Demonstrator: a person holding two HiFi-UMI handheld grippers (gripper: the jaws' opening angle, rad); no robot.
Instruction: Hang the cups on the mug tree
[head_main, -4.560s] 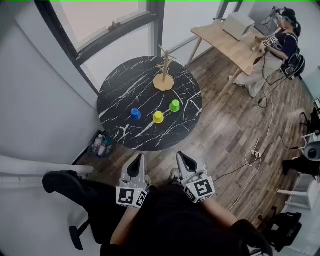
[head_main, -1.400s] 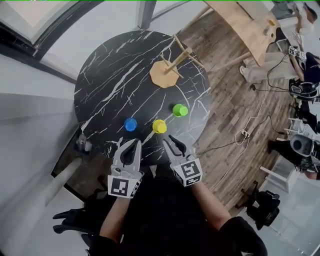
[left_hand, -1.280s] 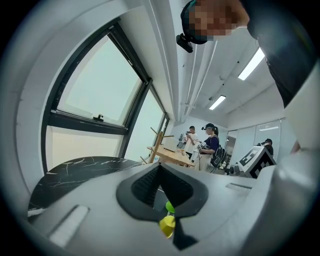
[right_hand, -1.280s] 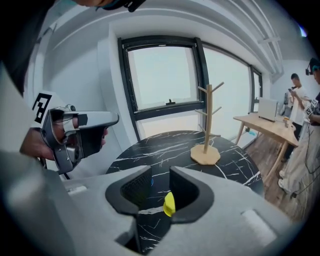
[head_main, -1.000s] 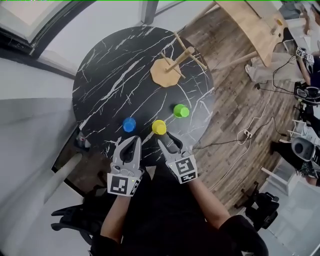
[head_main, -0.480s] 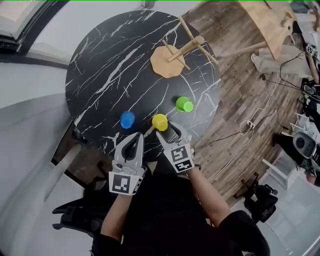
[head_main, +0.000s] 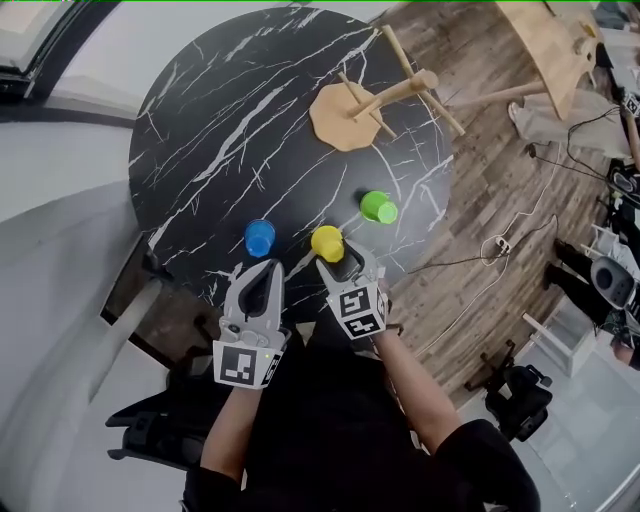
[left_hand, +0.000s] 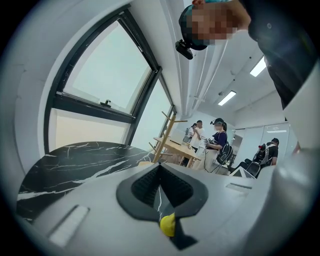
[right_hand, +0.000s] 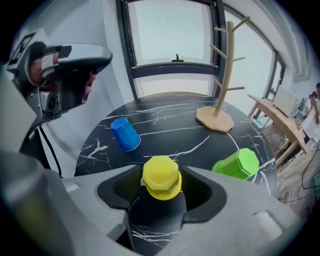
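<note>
Lit brightly and evenly by daylight through the big window (left_hand: 100, 75), washed out to near-white in both gripper views. Helped along by ceiling strip lights (left_hand: 227, 97) at the far end of the room. Only soft, faint shadows on the black marble table (head_main: 220, 120), with a dull sheen on its top in the right gripper view. Bent strongly by wide-angle lenses, with bowed window bars and black vignetted corners in both gripper views. Sharp in the middle distance, soft and smeared close to the lens. Crisp on the yellow cup (right_hand: 161, 177). Slightly soft overall in the head view, with a thin green line along the top edge
</note>
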